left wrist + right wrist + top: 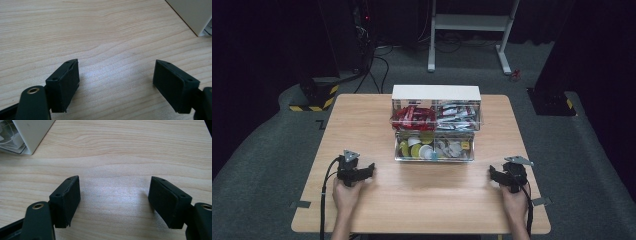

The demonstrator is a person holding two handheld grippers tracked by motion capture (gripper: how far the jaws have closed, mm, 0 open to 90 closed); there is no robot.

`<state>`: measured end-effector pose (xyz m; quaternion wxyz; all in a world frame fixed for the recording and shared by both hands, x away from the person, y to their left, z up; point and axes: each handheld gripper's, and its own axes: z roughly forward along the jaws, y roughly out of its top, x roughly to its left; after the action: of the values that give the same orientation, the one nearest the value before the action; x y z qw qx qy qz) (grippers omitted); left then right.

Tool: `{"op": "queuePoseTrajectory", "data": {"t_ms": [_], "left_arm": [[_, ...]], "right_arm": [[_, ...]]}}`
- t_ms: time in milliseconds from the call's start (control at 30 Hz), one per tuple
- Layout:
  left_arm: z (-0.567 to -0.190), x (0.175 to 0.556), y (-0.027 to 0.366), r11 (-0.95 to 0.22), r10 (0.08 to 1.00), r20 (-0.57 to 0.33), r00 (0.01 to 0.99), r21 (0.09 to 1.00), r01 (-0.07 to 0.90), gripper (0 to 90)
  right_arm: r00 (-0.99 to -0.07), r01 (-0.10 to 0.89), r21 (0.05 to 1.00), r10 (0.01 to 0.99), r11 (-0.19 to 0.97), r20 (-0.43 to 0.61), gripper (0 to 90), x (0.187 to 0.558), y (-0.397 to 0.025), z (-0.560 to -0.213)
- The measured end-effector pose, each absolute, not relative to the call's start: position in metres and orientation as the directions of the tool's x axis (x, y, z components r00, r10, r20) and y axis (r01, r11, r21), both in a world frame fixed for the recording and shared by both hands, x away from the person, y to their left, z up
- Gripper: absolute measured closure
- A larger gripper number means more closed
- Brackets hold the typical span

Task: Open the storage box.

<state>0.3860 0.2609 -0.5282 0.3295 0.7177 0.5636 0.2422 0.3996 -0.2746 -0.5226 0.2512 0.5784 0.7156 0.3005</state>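
A two-tier clear organizer box (435, 125) with a white top stands at the middle back of the wooden table (412, 200). Its upper tier holds red packets (413, 117) and silvery packets (457, 116); the lower tier holds round yellow and white items (417, 149). My left gripper (371, 170) rests low over the table at the front left, open, with bare wood between its jaws (116, 77). My right gripper (492, 172) sits at the front right, also open over bare wood (115, 195). A corner of the box (30, 132) appears at upper left of the right gripper view.
A white corner of the box (192, 15) shows at upper right in the left gripper view. Beyond the table lie grey carpet, a white desk frame (472, 30), cables and a yellow-black striped base (314, 97). Bare wood lies between the two grippers.
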Motion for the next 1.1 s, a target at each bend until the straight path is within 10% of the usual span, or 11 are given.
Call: {"op": "queuePoseTrajectory", "data": {"t_ms": [1100], "left_arm": [[-0.5281,0.3856,0.2581,-0.170,0.966,-0.006,0.259,0.741,0.650,21.8]], "right_arm": [[-0.226,0.678,0.717,0.974,0.165,-0.011,20.7,0.4010,-0.2721,-0.5229]]}}
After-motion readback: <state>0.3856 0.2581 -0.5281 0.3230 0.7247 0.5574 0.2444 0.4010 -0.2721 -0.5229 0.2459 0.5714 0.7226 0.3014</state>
